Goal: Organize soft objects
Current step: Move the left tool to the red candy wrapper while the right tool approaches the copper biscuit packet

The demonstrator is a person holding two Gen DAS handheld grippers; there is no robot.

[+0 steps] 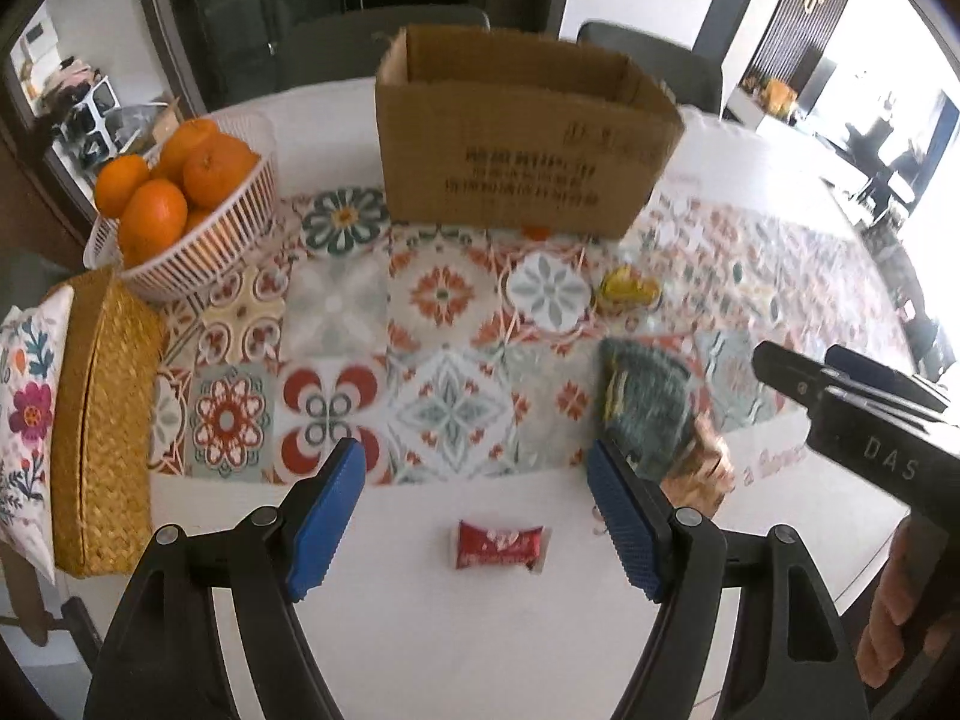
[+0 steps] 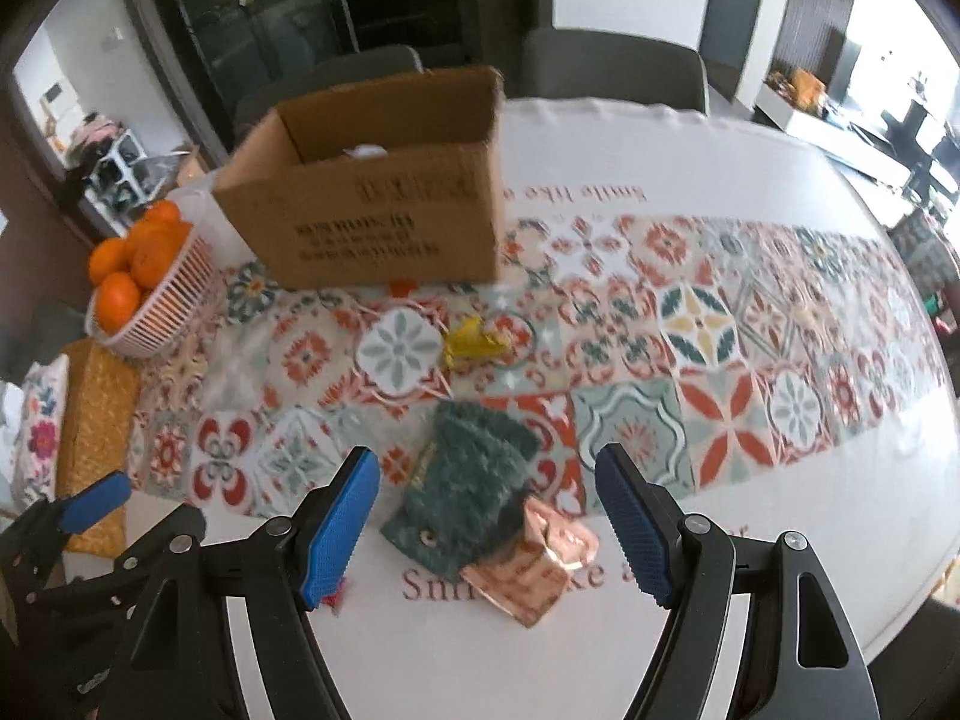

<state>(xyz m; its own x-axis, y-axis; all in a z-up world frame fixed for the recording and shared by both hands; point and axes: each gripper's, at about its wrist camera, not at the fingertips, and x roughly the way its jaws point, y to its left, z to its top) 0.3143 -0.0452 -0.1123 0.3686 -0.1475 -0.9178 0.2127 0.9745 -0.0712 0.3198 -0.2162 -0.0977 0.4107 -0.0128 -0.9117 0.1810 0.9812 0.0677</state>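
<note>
An open cardboard box (image 1: 516, 138) stands at the back of the table; it also shows in the right wrist view (image 2: 384, 204), with something white inside. A teal fuzzy cloth (image 2: 468, 486) lies near the front edge, partly over a pink-brown packet (image 2: 534, 570). A small yellow soft item (image 2: 474, 342) lies on the runner. A red snack packet (image 1: 498, 546) lies between the fingers of my left gripper (image 1: 477, 516), which is open and empty. My right gripper (image 2: 489, 522) is open and empty above the teal cloth (image 1: 645, 402).
A white basket of oranges (image 1: 180, 204) stands at the left, with a woven straw box (image 1: 102, 420) and a floral cushion (image 1: 24, 414) beside it. A patterned tile runner (image 2: 690, 324) crosses the white table. Chairs stand behind the box.
</note>
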